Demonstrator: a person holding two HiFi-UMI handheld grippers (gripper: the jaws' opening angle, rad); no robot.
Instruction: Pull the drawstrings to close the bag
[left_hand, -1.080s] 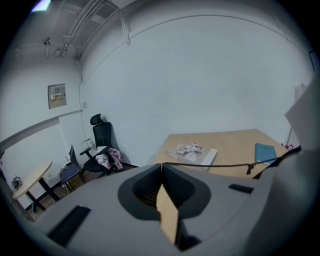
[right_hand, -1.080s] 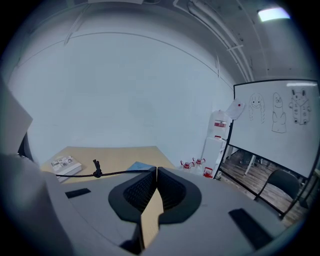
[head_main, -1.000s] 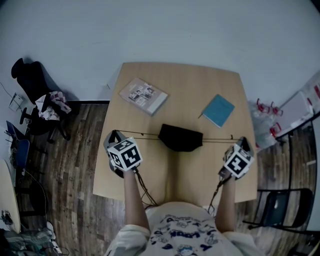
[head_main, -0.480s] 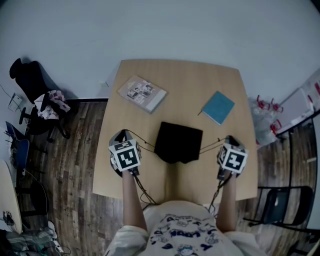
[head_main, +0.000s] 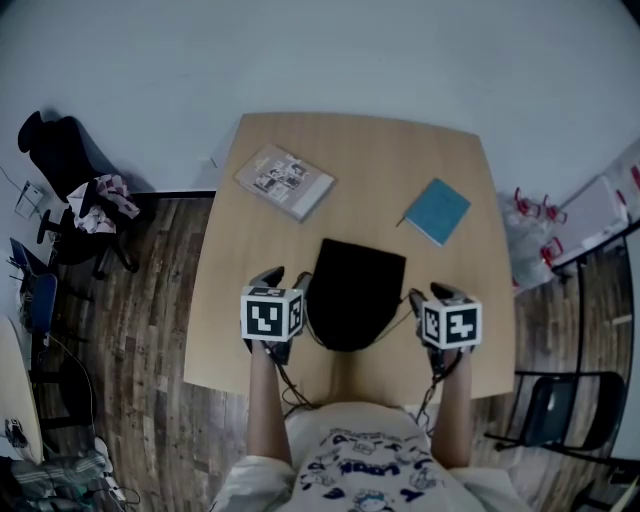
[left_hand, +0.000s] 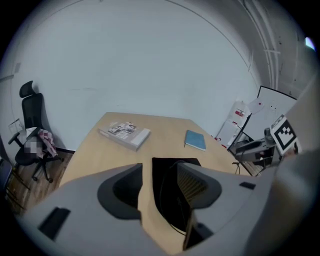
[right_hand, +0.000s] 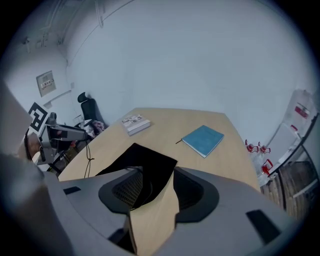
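Left gripper (left_hand: 159, 175): jaws wide apart, have just been opening, grip nothing; a loose drawstring (left_hand: 172, 226) lies below the gap.
Right gripper (right_hand: 159, 186): jaws wide apart, have just been opening, grip nothing.
Bag (head_main: 355, 292): flat on the table's (head_main: 360, 160) near half, between both grippers, just beside each.

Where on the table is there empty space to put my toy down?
Bare wood: the far middle between the magazine and the blue notebook, and the left side of the table below the magazine. Crowded: the front, where the black bag lies between the left gripper and right gripper, jaws just opened and gripping nothing.
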